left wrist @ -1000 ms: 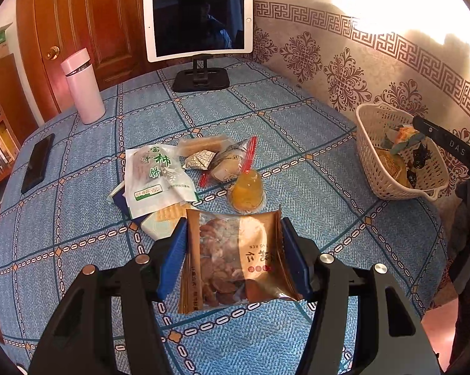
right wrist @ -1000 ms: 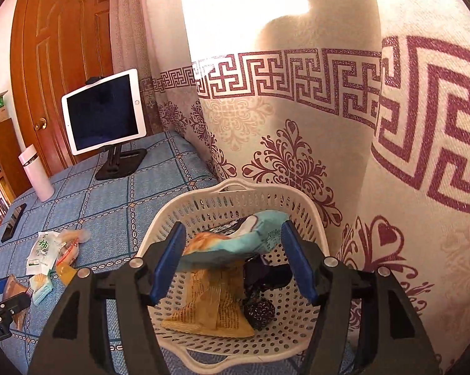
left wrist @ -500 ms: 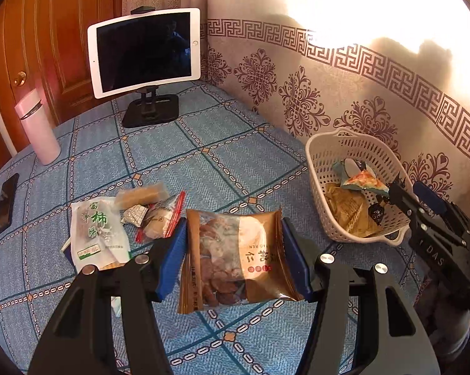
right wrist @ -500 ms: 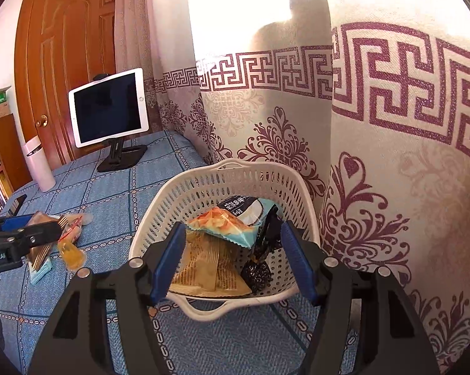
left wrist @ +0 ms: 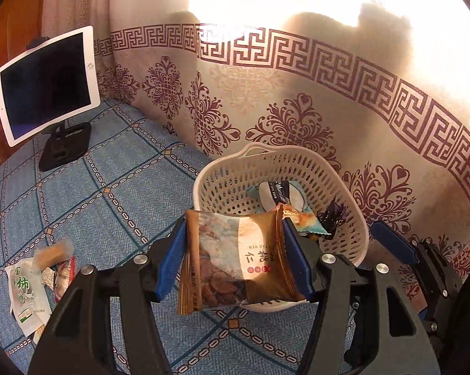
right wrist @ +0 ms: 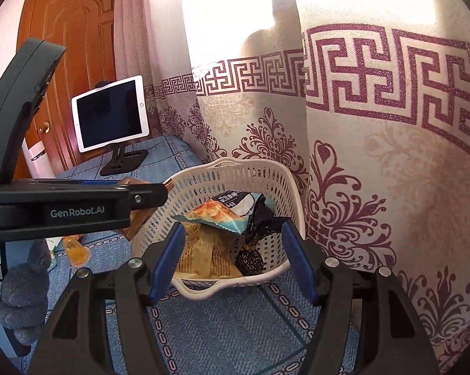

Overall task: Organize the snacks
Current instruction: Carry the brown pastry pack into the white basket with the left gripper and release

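Two claws work over a bench covered in a blue checked cloth. The left claw (left wrist: 235, 259) grips a brown nut packet (left wrist: 235, 259) between its blue pads, one pad against each side edge; its jaws have just opened a little wider, yet the packet is between them and off the cloth, hanging over the near rim of the white basket (left wrist: 222, 184). The right claw (right wrist: 233, 257) holds nothing, its blue fingers (right wrist: 299, 262) standing apart in front of the same basket, just short of its near rim. A hand in a grey glove (right wrist: 22, 297) shows at the lower left of the right wrist view, below the dark body of the left tool.

Inside the basket lie a yellow crinkled packet (right wrist: 203, 256) on the bottom, a teal snack bag (right wrist: 228, 211) across the top, and a dark wrapped sweet (right wrist: 257, 234) towards the right wall. The basket sits hard against the patterned curtain (left wrist: 297, 100).

To the left on the cloth, well apart from the basket, the other snacks remain in a loose heap: a white packet with green print (left wrist: 24, 293), a small tan bar (left wrist: 52, 250) and a red-edged wrapper (left wrist: 64, 278). Farther back a tablet (left wrist: 44, 84) stands on a black stand (left wrist: 64, 148), with a wooden door (right wrist: 69, 47) behind it
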`<action>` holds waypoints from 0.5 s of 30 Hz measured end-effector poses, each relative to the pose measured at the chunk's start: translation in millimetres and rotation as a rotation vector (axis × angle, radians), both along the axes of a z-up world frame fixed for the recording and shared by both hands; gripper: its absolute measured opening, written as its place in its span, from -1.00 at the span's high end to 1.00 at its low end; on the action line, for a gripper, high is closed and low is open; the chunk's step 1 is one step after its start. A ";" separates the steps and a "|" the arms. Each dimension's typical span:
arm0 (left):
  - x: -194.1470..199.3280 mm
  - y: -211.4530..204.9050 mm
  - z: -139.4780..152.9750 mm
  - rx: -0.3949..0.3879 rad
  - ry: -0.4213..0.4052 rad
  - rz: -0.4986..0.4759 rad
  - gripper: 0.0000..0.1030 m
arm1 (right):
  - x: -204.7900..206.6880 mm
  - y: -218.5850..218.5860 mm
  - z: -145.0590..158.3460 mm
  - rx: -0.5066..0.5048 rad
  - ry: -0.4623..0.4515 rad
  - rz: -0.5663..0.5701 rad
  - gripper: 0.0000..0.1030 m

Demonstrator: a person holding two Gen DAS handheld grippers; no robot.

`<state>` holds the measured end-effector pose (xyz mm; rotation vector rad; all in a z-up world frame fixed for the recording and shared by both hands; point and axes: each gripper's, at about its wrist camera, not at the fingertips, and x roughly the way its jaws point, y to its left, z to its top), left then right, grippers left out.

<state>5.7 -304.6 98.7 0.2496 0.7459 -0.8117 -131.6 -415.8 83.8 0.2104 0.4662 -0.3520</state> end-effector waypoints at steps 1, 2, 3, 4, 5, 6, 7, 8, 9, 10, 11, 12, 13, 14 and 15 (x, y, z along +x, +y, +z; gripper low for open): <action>-0.8 -3.8 -1.1 -0.003 0.008 -0.012 -0.31 | -0.7 -0.6 -0.3 0.002 0.000 -0.002 -0.25; -1.3 -7.0 -2.1 -0.007 0.018 -0.022 -0.37 | -0.5 -1.6 -0.6 0.005 0.000 -0.004 -0.25; -1.5 -9.8 -3.6 -0.010 0.028 -0.026 -0.57 | -0.7 -1.9 -0.8 0.006 0.000 -0.004 -0.25; -0.9 -10.2 -4.2 -0.018 0.040 -0.026 -0.67 | -0.8 -2.2 -0.7 0.006 0.000 -0.005 -0.25; 0.0 -9.1 -4.1 -0.031 0.044 -0.021 -0.68 | -0.8 -2.5 -0.8 0.006 -0.001 -0.006 -0.25; 0.9 -7.5 -3.8 -0.037 0.045 -0.013 -0.68 | -0.8 -2.6 -0.9 0.006 -0.001 -0.006 -0.25; 2.5 -5.1 -3.0 -0.040 0.045 -0.003 -0.69 | -0.7 -2.7 -0.9 0.008 -0.002 -0.005 -0.25; 3.8 -1.9 -2.0 -0.042 0.043 0.009 -0.69 | -0.7 -2.5 -0.9 0.009 -0.003 -0.003 -0.25; 5.0 1.5 -1.0 -0.043 0.039 0.020 -0.69 | -0.8 -1.9 -0.7 0.009 -0.003 -0.002 -0.25; 6.7 5.2 0.0 -0.043 0.033 0.034 -0.69 | -0.5 -0.9 -0.5 0.008 -0.004 0.001 -0.25; 8.9 9.4 1.2 -0.044 0.027 0.051 -0.69 | -0.3 0.4 -0.1 0.007 -0.004 0.003 -0.25; 10.9 13.7 2.6 -0.046 0.023 0.067 -0.69 | 0.5 1.5 0.4 0.005 -0.005 0.007 -0.25; 12.5 17.7 3.8 -0.048 0.019 0.082 -0.69 | 0.7 2.7 0.7 0.005 -0.004 0.010 -0.25; 14.2 21.0 4.6 -0.047 0.015 0.096 -0.69 | 1.7 4.0 1.6 0.005 -0.004 0.014 -0.25; 14.8 23.6 5.0 -0.040 0.005 0.112 -0.69 | 1.8 5.3 2.2 0.003 -0.005 0.017 -0.25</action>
